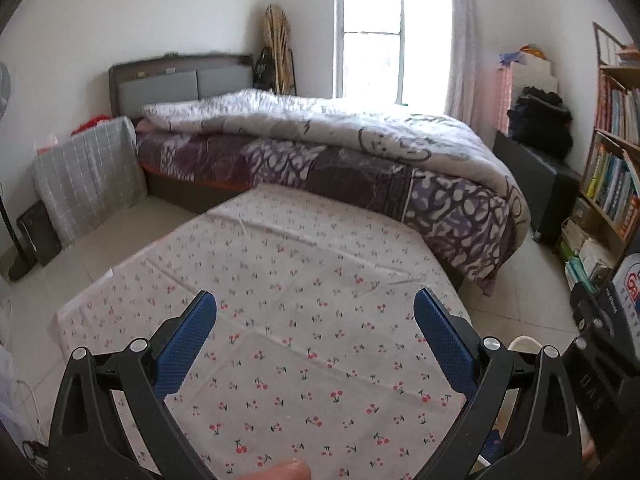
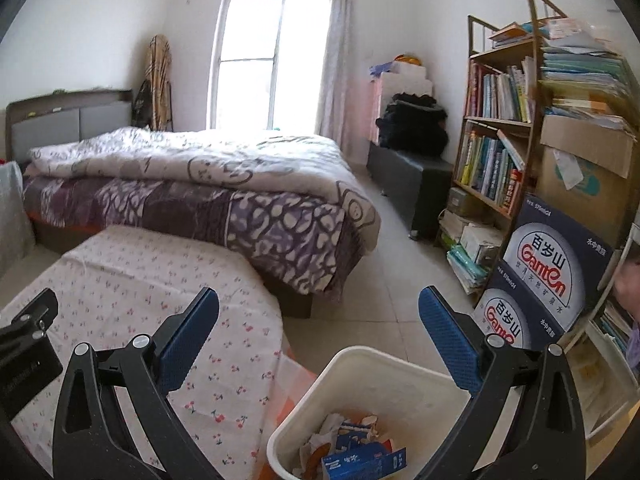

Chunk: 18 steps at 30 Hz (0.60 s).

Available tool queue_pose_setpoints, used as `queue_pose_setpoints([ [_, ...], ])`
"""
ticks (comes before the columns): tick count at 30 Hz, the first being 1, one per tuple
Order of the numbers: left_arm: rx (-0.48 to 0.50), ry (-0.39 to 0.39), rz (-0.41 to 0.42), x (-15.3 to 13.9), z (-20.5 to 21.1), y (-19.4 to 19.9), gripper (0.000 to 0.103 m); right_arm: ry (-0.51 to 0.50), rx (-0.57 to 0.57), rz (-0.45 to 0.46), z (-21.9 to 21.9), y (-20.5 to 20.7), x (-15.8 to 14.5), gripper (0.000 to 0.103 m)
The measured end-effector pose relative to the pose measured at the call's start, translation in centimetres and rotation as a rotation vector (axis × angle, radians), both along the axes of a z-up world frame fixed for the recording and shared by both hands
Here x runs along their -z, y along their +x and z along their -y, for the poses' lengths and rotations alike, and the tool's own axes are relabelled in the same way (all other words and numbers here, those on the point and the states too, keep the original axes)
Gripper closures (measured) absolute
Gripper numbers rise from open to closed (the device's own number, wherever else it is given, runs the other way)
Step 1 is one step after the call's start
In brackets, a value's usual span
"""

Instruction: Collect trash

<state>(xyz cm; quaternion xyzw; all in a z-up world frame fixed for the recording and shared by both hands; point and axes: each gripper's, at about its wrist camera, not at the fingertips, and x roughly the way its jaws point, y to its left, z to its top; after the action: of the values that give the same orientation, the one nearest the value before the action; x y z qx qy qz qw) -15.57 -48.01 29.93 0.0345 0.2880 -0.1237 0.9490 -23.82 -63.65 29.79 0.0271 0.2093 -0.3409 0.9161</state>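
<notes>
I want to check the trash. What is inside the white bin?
The bin holds a blue carton, crumpled white paper and other scraps. Anything beneath them, and the bin's bottom, is covered.

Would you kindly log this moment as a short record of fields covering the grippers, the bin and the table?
left gripper: open, empty, over the cherry-print cloth
right gripper: open, empty, above the bin
trash bin: white, on the floor beside the cloth-covered table, holding crumpled paper and a blue carton
loose trash on cloth: none visible
</notes>
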Motion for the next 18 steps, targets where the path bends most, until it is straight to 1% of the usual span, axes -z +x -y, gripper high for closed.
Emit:
queue_pose_setpoints([
  [5, 0.001, 0.023, -0.01, 0.7, 0.1, 0.2, 0.007, 0.008, -0.009, -0.022, -0.1, 0.6, 0.5, 0.007],
  [11, -0.006, 0.03, -0.015, 1.0, 0.2, 0.2, 0.007, 0.028, -0.02, -0.044, -0.1, 1.1, 1.0, 0.007],
  [18, -0.007, 0.04, -0.019, 1.1, 0.5, 0.4, 0.007, 0.04, -0.02, -0.043, 0.1, 1.0, 1.2, 0.007],
])
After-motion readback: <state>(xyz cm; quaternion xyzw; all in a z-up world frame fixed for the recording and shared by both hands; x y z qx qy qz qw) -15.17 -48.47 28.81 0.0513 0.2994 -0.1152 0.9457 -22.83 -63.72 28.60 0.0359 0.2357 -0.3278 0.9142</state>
